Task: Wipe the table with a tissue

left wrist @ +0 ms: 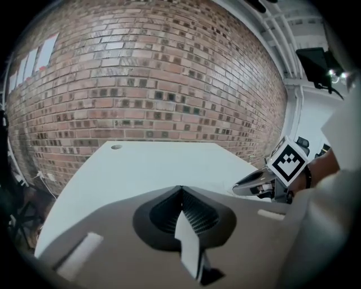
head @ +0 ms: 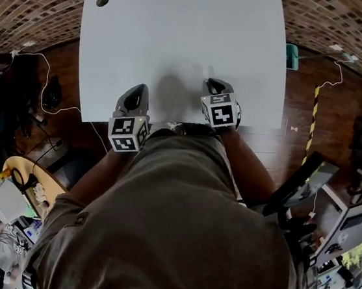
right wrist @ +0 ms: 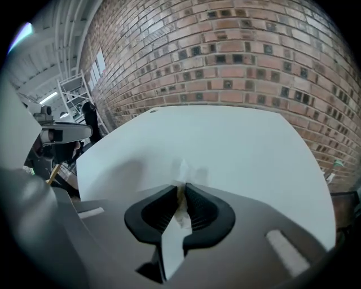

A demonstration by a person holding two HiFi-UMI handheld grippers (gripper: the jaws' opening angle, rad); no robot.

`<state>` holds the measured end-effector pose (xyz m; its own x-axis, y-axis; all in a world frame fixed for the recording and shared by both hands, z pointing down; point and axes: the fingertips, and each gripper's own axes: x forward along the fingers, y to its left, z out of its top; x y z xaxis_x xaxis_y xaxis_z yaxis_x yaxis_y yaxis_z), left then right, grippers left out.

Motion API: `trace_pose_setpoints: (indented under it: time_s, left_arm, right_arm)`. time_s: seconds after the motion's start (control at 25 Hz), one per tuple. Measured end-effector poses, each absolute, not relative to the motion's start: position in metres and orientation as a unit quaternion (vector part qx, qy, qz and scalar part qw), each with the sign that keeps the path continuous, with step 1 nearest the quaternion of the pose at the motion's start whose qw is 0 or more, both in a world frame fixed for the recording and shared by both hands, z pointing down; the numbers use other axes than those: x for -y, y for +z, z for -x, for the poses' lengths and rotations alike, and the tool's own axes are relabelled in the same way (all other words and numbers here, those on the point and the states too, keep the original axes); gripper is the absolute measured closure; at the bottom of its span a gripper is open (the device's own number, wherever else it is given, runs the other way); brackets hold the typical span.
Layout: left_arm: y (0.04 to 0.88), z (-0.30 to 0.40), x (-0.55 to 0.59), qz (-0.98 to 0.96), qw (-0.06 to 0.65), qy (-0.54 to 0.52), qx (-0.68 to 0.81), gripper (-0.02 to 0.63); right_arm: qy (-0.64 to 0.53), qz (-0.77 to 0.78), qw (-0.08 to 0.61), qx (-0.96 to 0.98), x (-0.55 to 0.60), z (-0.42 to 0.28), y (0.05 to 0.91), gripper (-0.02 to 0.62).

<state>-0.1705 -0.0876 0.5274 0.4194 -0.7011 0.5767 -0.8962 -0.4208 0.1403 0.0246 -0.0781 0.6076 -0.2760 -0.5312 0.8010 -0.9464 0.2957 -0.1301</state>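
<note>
- Right tool (right wrist: 183, 191) grips a white tissue (right wrist: 184, 169) between its jaws; the tissue's free end pokes out over the white surface (head: 181, 36), near the front edge.
- Left tool (left wrist: 180, 192) is clenched with nothing between its jaws, held at the front edge, beside the right.
- A brick wall (left wrist: 158, 73) rises behind the surface.

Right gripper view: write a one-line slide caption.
Right gripper shut on a tissue, white table ahead, brick wall beyond.
</note>
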Motion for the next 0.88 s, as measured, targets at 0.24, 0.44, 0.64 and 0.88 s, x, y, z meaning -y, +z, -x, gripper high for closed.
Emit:
trace_pose_setpoints:
  time_s: [0.24,0.44,0.64,0.88]
  left_arm:
    - [0.530,0.205,0.072,-0.797,0.225,0.221,0.515,0.604]
    - [0.531,0.232,0.058,-0.786,0.229,0.222,0.530,0.604]
    - [0.534,0.245,0.050,-0.784,0.233,0.223,0.530,0.604]
    - [0.532,0.238,0.050,-0.799,0.226,0.219,0.512,0.604]
  right_arm:
    - [0.301,-0.444,0.338,0.773,0.066,0.042,0.606,0.537]
    - [0.286,-0.398,0.347,0.799,0.051,0.088,0.611,0.537]
    - [0.278,-0.385,0.347,0.808,0.042,0.109,0.611,0.537]
    - [0.295,-0.397,0.345,0.798,0.037,0.105,0.610,0.537]
